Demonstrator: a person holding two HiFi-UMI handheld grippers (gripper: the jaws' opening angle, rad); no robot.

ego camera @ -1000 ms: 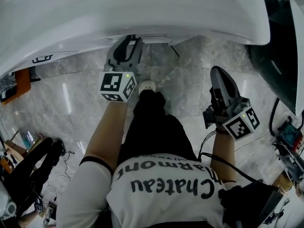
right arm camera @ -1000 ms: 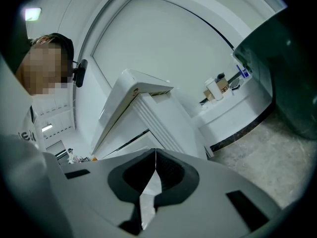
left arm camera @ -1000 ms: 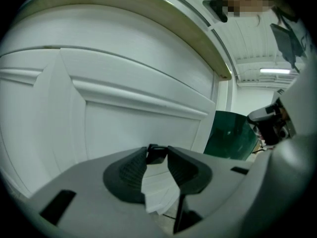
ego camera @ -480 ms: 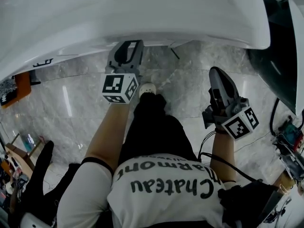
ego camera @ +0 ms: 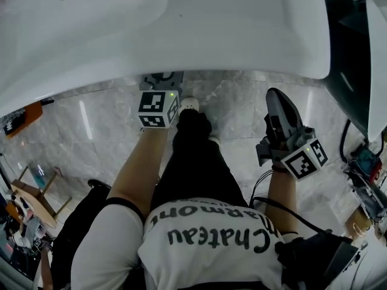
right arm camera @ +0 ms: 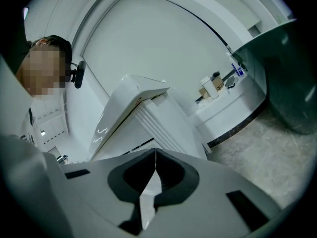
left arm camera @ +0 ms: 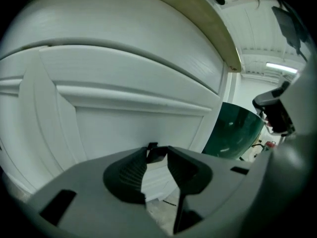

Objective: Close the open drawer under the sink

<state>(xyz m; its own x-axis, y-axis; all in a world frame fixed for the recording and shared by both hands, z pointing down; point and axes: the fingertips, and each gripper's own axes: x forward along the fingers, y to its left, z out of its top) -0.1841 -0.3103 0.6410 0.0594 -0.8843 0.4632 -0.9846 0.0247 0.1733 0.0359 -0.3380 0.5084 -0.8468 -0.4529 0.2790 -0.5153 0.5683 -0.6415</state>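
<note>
With its jaws spread and empty, the left tool (left arm camera: 157, 151) points at the white drawer (left arm camera: 124, 125) under the sink (ego camera: 181, 35), so push straight and slow, while the right tool (ego camera: 278, 98) hangs pressed together.

Looks along the right claw (right arm camera: 155, 152), low in the centre: jaws closed tip to tip, nothing between. Faces a white sink (right arm camera: 130, 103) just beyond the tips, tilted in frame, its thin edge catching light. Shows a white cabinet (right arm camera: 166, 128) with a ribbed front under it. Takes in a white wall (right arm camera: 158, 43) behind and a low white ledge (right arm camera: 237, 108) to the right, with a dark strip along its foot and small bottles (right arm camera: 212, 87) on top. Catches a dark green curved thing (right arm camera: 290, 68) at the right edge, grey marbled floor (right arm camera: 267, 157) below it, and a person (right arm camera: 57, 42) at upper left.
</note>
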